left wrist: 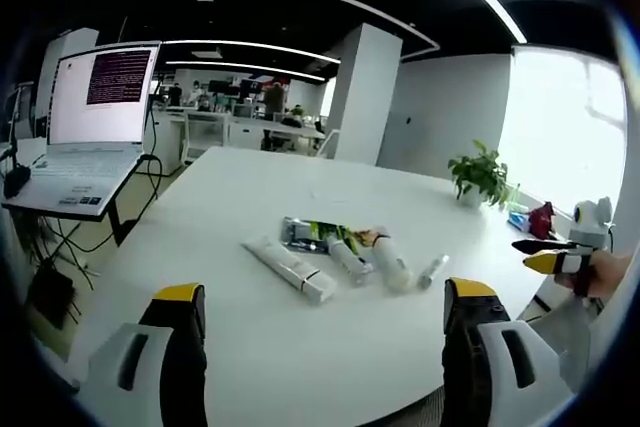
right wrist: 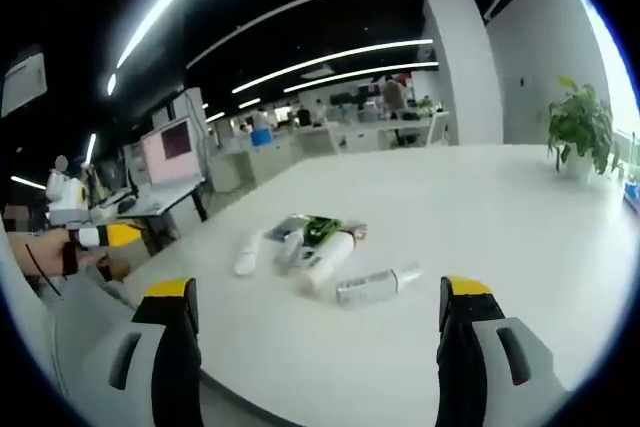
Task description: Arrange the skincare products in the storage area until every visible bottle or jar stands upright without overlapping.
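Note:
Several skincare products lie flat in a cluster in the middle of the white table (left wrist: 230,197). In the left gripper view I see a long white tube (left wrist: 290,269), a dark and green packet (left wrist: 308,234), two white bottles (left wrist: 350,260) (left wrist: 391,264) and a small clear bottle (left wrist: 432,270). My left gripper (left wrist: 325,292) is open, short of them and above the near table edge. In the right gripper view the white tube (right wrist: 248,255), the packet (right wrist: 305,227), a white bottle (right wrist: 328,257) and the clear bottle (right wrist: 375,285) lie ahead of my open right gripper (right wrist: 320,292).
An open laptop (left wrist: 95,117) stands on a side stand at the left. A potted plant (left wrist: 482,172) sits at the far table edge, with small items beside it. The other gripper (left wrist: 560,252) is held by a hand at the right. Office desks fill the background.

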The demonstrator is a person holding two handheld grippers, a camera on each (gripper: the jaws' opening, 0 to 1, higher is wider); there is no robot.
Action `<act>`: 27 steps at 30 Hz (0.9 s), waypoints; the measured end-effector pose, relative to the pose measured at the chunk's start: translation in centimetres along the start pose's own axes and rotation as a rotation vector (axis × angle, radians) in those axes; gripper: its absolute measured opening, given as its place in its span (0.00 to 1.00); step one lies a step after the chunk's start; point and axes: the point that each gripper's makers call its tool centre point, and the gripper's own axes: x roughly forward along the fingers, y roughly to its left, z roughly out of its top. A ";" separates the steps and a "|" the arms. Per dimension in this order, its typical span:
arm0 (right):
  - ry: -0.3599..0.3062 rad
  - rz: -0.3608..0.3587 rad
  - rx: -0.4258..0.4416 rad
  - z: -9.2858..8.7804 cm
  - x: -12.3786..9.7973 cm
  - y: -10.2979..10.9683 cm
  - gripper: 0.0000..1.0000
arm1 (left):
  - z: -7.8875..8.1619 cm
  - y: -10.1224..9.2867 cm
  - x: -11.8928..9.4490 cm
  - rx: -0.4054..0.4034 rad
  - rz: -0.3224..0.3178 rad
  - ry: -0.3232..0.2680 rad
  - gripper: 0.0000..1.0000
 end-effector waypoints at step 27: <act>0.071 0.061 0.004 -0.6 0.6 1.5 1.00 | 0.3 0.1 -0.3 -0.023 -0.006 -0.008 0.84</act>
